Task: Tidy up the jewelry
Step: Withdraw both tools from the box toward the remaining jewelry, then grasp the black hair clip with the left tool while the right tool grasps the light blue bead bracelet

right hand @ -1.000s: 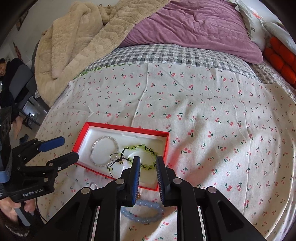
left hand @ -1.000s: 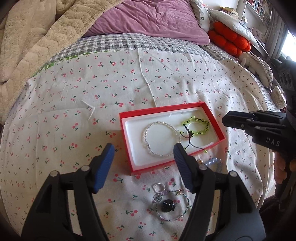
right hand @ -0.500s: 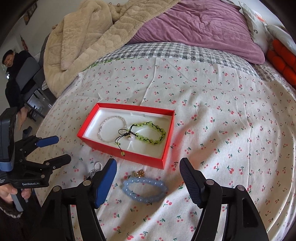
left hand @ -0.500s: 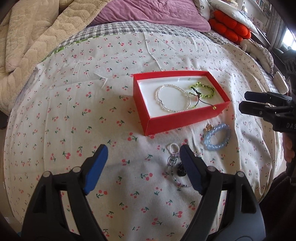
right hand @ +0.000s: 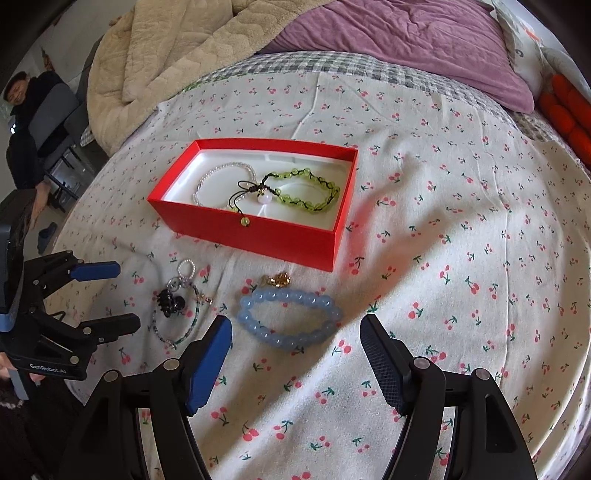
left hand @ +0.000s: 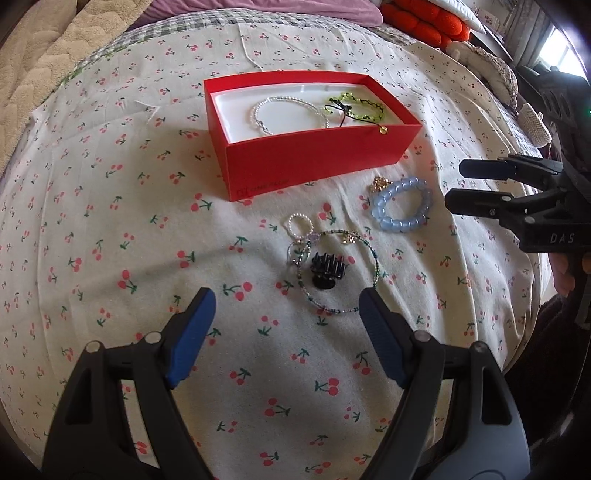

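A red box [left hand: 314, 155] [right hand: 258, 236] stands on the cherry-print sheet and holds a white pearl bracelet [left hand: 258, 114] [right hand: 207, 181] and a green beaded bracelet [left hand: 369, 114] [right hand: 314, 206]. In front of it lie a blue bead bracelet [left hand: 384, 218] [right hand: 291, 295] with a gold charm [right hand: 279, 280], a black hair claw [left hand: 327, 267] [right hand: 170, 299] inside a thin beaded bracelet [left hand: 376, 266], and a small pearl ring [left hand: 290, 225]. My left gripper [left hand: 286, 306] [right hand: 118, 295] is open just short of the claw. My right gripper [right hand: 295, 328] [left hand: 458, 184] is open just short of the blue bracelet. Neither holds anything.
A beige blanket [right hand: 166, 55] and a purple quilt [right hand: 406, 40] lie at the far end of the bed, with orange cushions [left hand: 417, 22] at the far right. A person [right hand: 26, 110] sits beside the bed on the left. The mattress drops away at the left and right edges.
Both grippers pulled back from the box and sank toward the loose jewellery in front of it. The right gripper's jaws went from nearly shut to wide open.
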Motion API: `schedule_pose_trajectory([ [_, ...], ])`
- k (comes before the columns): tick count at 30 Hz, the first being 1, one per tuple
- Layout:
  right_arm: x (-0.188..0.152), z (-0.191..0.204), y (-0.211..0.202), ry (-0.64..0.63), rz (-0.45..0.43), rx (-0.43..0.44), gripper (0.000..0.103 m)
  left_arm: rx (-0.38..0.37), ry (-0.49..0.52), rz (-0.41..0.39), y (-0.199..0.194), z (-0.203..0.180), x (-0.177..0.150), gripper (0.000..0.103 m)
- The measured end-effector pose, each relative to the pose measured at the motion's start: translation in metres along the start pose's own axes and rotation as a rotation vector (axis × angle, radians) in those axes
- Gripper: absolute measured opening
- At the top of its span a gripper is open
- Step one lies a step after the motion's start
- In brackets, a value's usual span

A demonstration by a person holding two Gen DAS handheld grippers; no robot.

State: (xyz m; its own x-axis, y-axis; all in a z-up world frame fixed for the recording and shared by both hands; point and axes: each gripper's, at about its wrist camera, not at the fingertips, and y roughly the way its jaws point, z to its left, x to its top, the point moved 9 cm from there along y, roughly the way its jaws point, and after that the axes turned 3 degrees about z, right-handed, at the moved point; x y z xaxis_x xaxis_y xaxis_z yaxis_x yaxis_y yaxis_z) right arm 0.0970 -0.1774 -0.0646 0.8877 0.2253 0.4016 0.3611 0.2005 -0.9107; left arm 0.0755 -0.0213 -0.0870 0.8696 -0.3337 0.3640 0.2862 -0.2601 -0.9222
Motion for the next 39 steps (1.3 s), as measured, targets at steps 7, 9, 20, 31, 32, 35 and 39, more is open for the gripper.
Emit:
schedule_pose_trajectory([
  [7,-0.014,-0.006,0.012,0.010,0.079,-0.025,0.073,-0.007,0.068,-0.007,0.005,-0.014,0.000,0.078],
  [9,-0.015,-0.008,0.012,0.014,0.084,-0.027,0.073,-0.015,0.088,-0.005,0.007,-0.018,0.001,0.070],
  [20,-0.015,-0.007,0.013,0.003,0.106,-0.037,0.073,-0.055,0.148,-0.016,0.012,-0.029,0.012,0.048],
  [31,-0.013,-0.006,0.015,-0.006,0.109,-0.035,0.073,-0.030,0.158,0.007,0.028,-0.025,0.020,0.032],
  [32,-0.012,-0.006,0.015,-0.005,0.107,-0.034,0.073,-0.026,0.159,0.006,0.029,-0.025,0.020,0.027],
  [35,-0.010,-0.007,0.014,-0.006,0.100,-0.032,0.073,-0.024,0.159,0.004,0.028,-0.026,0.021,0.026],
  [39,-0.004,-0.010,0.011,-0.006,0.070,-0.032,0.073,-0.023,0.143,-0.020,0.017,-0.025,0.021,0.026],
])
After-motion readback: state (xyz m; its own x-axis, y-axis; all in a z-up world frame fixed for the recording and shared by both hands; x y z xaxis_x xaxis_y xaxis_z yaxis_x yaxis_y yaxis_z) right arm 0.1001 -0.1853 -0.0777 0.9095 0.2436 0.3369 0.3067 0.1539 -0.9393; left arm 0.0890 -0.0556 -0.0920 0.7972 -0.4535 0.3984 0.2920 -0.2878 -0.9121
